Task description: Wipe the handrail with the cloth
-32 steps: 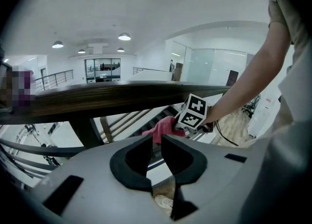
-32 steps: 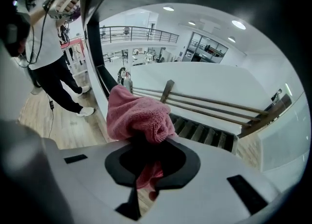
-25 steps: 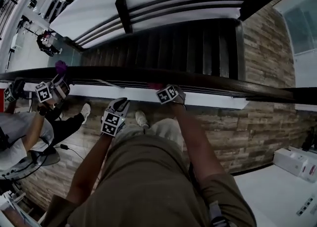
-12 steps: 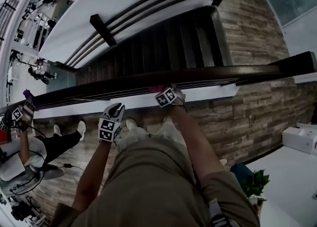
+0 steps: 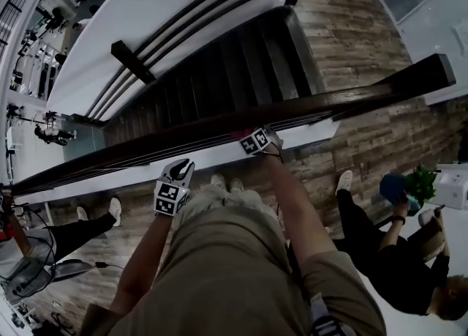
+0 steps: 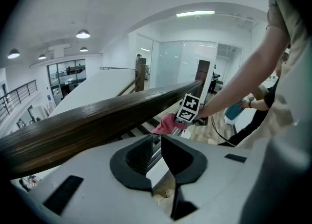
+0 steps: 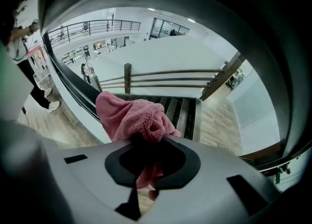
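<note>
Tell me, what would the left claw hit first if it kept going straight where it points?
Most likely the thin bars just under the wooden handrail. The pink cloth sits farther along the same line. Depth is hard to judge.

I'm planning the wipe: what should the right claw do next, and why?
Probably slide the right claw along the handrail with the pink cloth pressed on the wood. It is shut on the cloth at the rail, and the rail runs long to both sides.

The handrail (image 6: 97, 120) is glossy grained wood — the cloth (image 7: 134, 113) nubby, matt terry
</note>
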Demonstrator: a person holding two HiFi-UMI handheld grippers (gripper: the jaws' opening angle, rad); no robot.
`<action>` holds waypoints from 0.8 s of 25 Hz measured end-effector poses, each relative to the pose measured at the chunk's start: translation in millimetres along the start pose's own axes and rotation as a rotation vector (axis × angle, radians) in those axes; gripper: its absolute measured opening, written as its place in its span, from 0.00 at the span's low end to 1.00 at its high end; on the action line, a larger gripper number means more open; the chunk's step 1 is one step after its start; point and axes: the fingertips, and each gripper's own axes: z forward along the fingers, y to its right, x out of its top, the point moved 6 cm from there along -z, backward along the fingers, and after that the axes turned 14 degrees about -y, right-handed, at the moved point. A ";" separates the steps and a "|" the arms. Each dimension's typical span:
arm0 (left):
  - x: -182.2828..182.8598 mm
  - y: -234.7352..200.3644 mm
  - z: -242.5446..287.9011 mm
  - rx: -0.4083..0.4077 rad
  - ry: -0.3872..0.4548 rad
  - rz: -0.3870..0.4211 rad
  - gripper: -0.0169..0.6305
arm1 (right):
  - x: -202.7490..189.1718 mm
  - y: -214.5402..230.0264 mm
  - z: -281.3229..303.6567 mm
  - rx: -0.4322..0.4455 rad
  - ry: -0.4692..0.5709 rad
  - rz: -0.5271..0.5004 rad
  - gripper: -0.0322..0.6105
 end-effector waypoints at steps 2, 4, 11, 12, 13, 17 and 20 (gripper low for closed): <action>13.1 9.4 12.6 -0.033 0.005 0.034 0.13 | -9.8 18.0 3.9 -0.004 -0.011 0.031 0.12; 25.1 17.1 25.4 -0.057 -0.004 0.071 0.13 | -20.5 34.2 7.9 -0.005 -0.019 0.057 0.12; 87.9 66.0 68.2 -0.096 -0.023 0.162 0.13 | -59.5 130.1 30.5 -0.036 0.026 0.187 0.12; 94.4 75.7 75.4 -0.093 -0.033 0.160 0.13 | -66.9 144.2 34.3 -0.036 0.038 0.198 0.12; 102.4 85.9 83.3 -0.088 -0.041 0.157 0.13 | -74.9 159.1 38.4 -0.036 0.045 0.200 0.12; 139.0 134.1 122.8 -0.074 -0.060 0.124 0.13 | -110.0 232.3 57.2 -0.030 0.057 0.206 0.12; 165.9 173.1 154.8 -0.060 -0.075 0.107 0.13 | -140.2 293.2 73.4 -0.020 0.063 0.262 0.12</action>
